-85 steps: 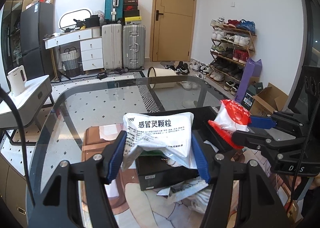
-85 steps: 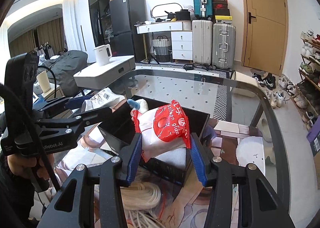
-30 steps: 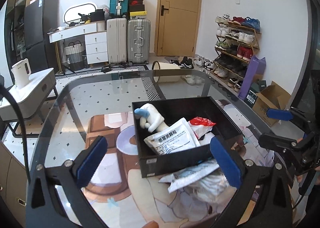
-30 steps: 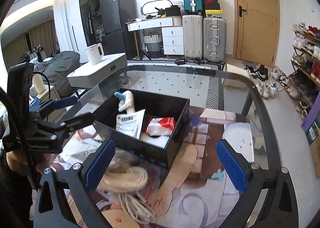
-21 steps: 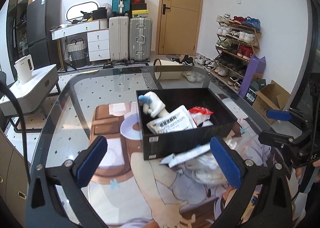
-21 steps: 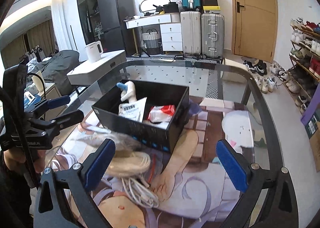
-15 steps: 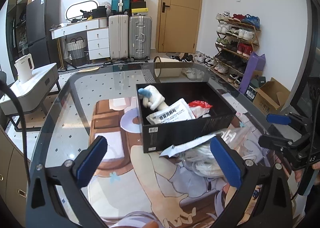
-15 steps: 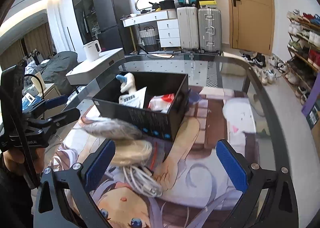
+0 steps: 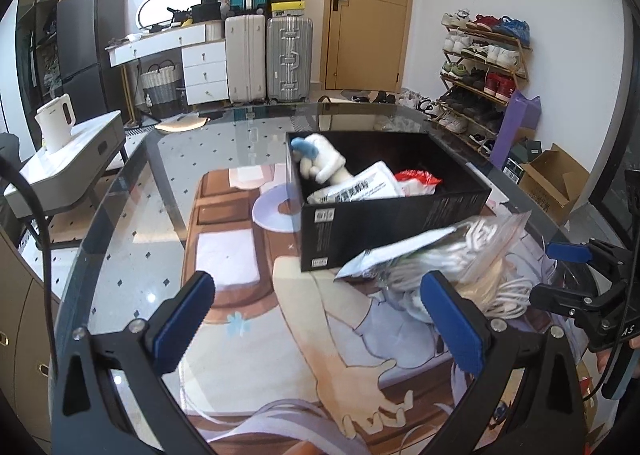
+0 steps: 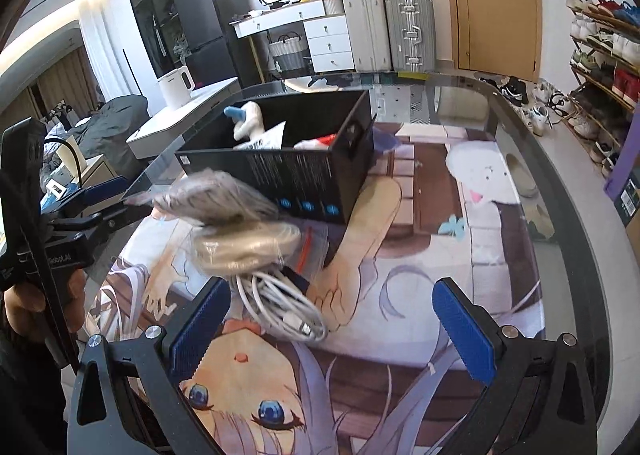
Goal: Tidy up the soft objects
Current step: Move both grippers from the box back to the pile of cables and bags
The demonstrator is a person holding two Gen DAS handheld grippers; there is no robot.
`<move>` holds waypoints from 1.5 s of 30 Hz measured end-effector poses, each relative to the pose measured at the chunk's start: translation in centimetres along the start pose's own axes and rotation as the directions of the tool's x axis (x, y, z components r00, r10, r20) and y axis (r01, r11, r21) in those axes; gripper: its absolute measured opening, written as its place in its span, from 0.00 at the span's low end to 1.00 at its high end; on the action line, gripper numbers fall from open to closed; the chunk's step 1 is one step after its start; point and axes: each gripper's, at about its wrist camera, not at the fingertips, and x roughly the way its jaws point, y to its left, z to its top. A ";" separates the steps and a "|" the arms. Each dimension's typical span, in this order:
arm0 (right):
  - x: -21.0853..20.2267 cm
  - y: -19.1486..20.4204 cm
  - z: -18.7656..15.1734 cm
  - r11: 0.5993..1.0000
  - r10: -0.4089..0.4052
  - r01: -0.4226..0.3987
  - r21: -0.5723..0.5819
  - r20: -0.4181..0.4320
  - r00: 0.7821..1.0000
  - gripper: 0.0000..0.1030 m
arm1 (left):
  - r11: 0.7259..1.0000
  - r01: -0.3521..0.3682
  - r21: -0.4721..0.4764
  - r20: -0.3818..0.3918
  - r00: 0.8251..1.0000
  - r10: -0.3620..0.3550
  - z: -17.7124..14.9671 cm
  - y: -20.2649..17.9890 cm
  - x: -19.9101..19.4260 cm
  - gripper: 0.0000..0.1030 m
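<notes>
Bright daylight, even. Glare patches on glass table (image 9: 132, 263). Strong fisheye bending, dark corners. Plastic bag (image 10: 216, 199) motion-blurred.

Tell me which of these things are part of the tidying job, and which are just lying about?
Part of the job:
- black cardboard box
- white plush toy with blue tip
- white medicine sachet
- red and white packet
- clear plastic bag of white cord
- loose white cable coil

Just lying about:
- anime-print table mat
- white kettle
- silver suitcases
- shoe rack
</notes>
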 end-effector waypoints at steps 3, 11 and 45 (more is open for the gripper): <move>0.6 0.1 -0.7 1.000 0.005 -0.005 0.006 -0.021 1.000 0.99 | 1.000 -0.006 -0.005 -0.019 1.000 0.006 -0.6 0.2 0.6 1.00; 2.3 0.9 -0.9 1.000 -0.022 0.021 -0.023 -0.053 0.998 0.99 | 1.000 0.000 -0.012 -0.050 0.999 0.000 -1.4 0.7 1.6 1.00; 5.1 2.1 -0.6 0.997 -0.035 0.028 -0.078 -0.087 0.996 0.99 | 1.000 0.009 0.005 -0.088 0.996 -0.008 -2.3 0.4 2.5 1.00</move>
